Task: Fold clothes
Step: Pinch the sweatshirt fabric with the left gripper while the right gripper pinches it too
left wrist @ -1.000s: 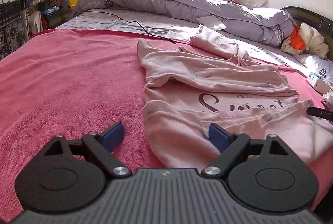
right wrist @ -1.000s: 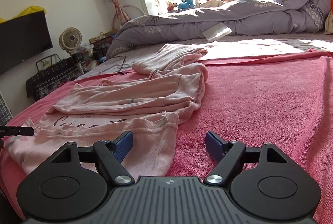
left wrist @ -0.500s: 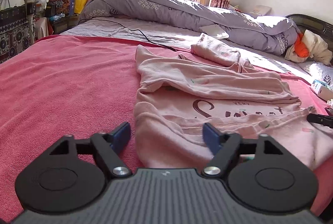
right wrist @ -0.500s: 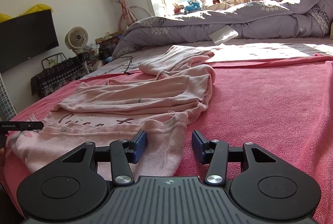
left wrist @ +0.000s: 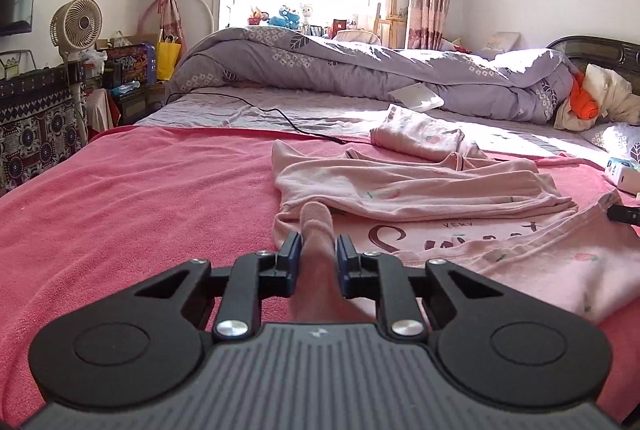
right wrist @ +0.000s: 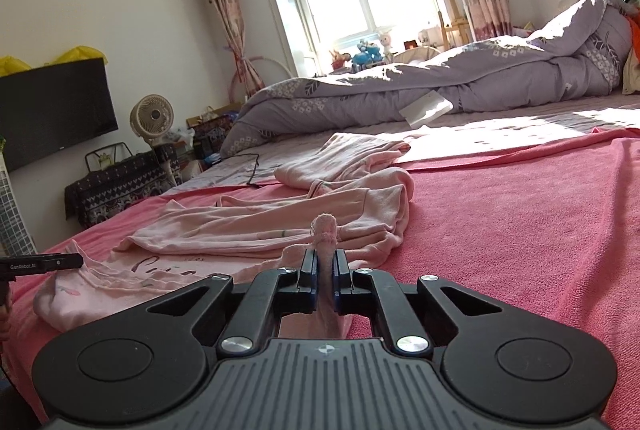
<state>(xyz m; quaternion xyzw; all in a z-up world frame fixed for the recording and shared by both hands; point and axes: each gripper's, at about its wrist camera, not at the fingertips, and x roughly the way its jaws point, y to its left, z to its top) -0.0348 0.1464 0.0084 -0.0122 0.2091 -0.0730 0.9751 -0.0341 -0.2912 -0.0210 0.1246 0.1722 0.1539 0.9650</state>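
The left gripper [left wrist: 316, 254] is clamping a bunched ridge of the pink garment [left wrist: 460, 254]; its jaws have just been closing, and the fabric is standing up between the blue pads [left wrist: 290, 262] as a thick roll. The right gripper [right wrist: 325, 266] is pinching the garment's hem at the opposite near corner; its jaws have also just been closing, and they are now nearly together, with a thin tuft of cloth projecting above them.

The pink garment is lying on the red blanket [left wrist: 140, 198] covering the near part of the bed. Its printed front is facing up, and its sleeves are lying folded across its upper part. A second pink garment [left wrist: 420, 138] is lying beyond it, near the grey duvet [left wrist: 360, 70]. A black cable [left wrist: 280, 114] is running across the sheet just past the blanket edge.

Risks from this position:
- The left grip is holding a bulky roll, probably several layers. If only the outer layer is being held firmly, the inner layers may slip out when lifted and the fold edge would go crooked.
- The right grip is holding a narrow tuft near the hem. A sharp pull may strip it from the pads.
- Uneven lifting by the two grippers may skew the garment and disturb the folded sleeves.
- Either grip may have caught the blanket nap together with the hem; this cannot be determined from these views.
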